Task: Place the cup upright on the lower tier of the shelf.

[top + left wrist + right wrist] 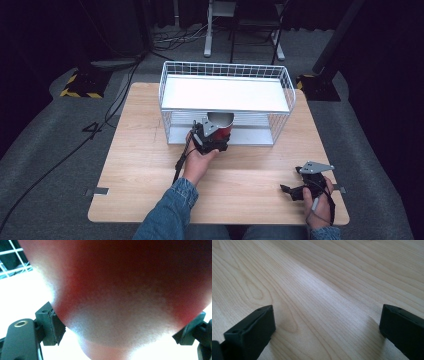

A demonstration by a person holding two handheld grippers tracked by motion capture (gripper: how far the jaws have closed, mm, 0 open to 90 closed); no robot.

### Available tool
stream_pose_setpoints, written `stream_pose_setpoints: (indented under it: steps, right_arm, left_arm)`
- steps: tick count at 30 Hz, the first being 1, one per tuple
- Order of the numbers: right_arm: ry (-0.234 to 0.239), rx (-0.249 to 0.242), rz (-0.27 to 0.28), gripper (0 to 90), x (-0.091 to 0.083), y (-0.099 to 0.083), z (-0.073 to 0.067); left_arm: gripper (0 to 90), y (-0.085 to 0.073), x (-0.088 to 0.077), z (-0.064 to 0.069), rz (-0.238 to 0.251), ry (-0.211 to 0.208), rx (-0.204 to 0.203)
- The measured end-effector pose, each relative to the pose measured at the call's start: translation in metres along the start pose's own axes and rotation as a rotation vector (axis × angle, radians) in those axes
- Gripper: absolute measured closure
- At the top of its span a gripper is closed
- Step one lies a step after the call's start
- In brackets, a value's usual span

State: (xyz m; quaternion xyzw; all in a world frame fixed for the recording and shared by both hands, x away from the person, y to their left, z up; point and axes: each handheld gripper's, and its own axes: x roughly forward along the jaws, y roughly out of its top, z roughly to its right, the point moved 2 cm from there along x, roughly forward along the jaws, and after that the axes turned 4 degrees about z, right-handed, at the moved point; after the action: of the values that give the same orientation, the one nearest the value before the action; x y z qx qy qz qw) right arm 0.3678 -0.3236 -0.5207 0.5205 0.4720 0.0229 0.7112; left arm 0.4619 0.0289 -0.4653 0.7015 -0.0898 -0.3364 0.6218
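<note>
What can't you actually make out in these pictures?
- Red cup, high view: its lower body sits behind the left claw.
- Red cup, left gripper view: a blurred close-up, no markings readable.
- Rack, high view: its upper shelf hides the lower level's back.

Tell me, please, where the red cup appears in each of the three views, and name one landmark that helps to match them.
High view: the red cup is centre, at the rack's lower shelf, in the left gripper.
Left gripper view: it is close up between both fingers.
Right gripper view: wooden table between open fingers, no cup.
Shared landmark: the white wire rack, also top left in the left gripper view.
</note>
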Motion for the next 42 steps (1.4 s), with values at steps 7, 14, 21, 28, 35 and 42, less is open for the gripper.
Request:
stream_pose_setpoints:
  steps: [7, 14, 21, 28, 35, 42]
  right_arm:
    - [0.0, 0.0, 0.0, 0.6, 0.0, 0.0, 0.0]
    - [-0.001, -0.002, 0.0, 0.6, 0.0, 0.0, 0.0]
    - [0.0, -0.001, 0.0, 0.6, 0.0, 0.0, 0.0]
    - [0.0, -0.001, 0.0, 0.6, 0.0, 0.0, 0.0]
    - [-0.001, -0.003, 0.0, 0.6, 0.0, 0.0, 0.0]
    - [-0.002, -0.005, 0.002, 0.6, 0.0, 0.0, 0.0]
  left_arm:
    - [16.3, 0.003, 0.017, 0.001, 0.013, 0.005, -0.014]
    - [16.3, 0.004, 0.028, -0.001, 0.044, 0.037, -0.002]
    - [16.2, 0.0, 0.036, -0.003, 0.035, 0.027, -0.035]
    - [16.2, 0.0, 0.048, -0.012, 0.024, -0.004, -0.033]
    - [16.2, -0.001, 0.056, -0.018, 0.011, 0.077, -0.048]
    - [16.2, -0.01, 0.061, -0.022, -0.001, 0.064, -0.071]
